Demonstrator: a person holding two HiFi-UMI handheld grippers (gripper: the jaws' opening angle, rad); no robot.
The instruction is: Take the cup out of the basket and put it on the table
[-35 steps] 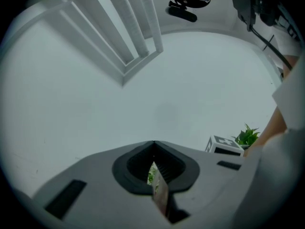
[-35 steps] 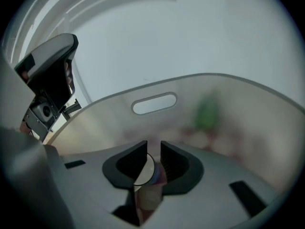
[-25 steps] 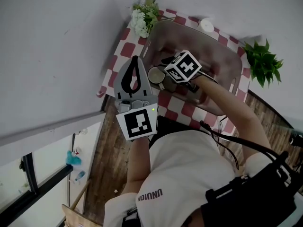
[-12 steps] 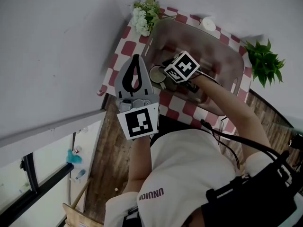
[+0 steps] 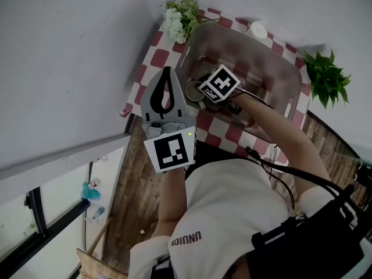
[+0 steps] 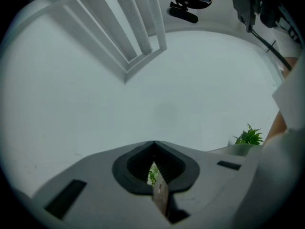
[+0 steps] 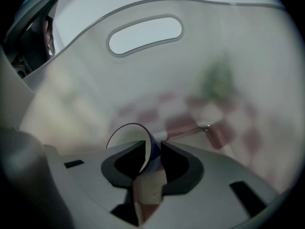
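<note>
The cup (image 5: 193, 90) sits at the near left end of the translucent basket (image 5: 290, 80), its round rim showing beside my right gripper's marker cube. My right gripper (image 5: 204, 92) reaches into the basket. In the right gripper view the cup (image 7: 127, 133) has its thin wall pinched between the jaws of that gripper (image 7: 152, 148), which is shut on it. The basket wall with its handle slot (image 7: 145, 34) rises just behind. My left gripper (image 5: 166, 77) is held above the table's near left edge, shut and empty. In its own view the left gripper (image 6: 153, 144) points at a blank wall.
The basket stands on a table with a red-and-white checked cloth (image 5: 152, 57). White flowers (image 5: 177, 19) are at the far left corner, a green plant (image 5: 325, 77) is at the right, and a small white round object (image 5: 256, 29) lies behind the basket. Wooden floor lies below.
The right gripper's cube has shifted slightly left inside the basket with the cup still held. The left gripper has hardly moved.
</note>
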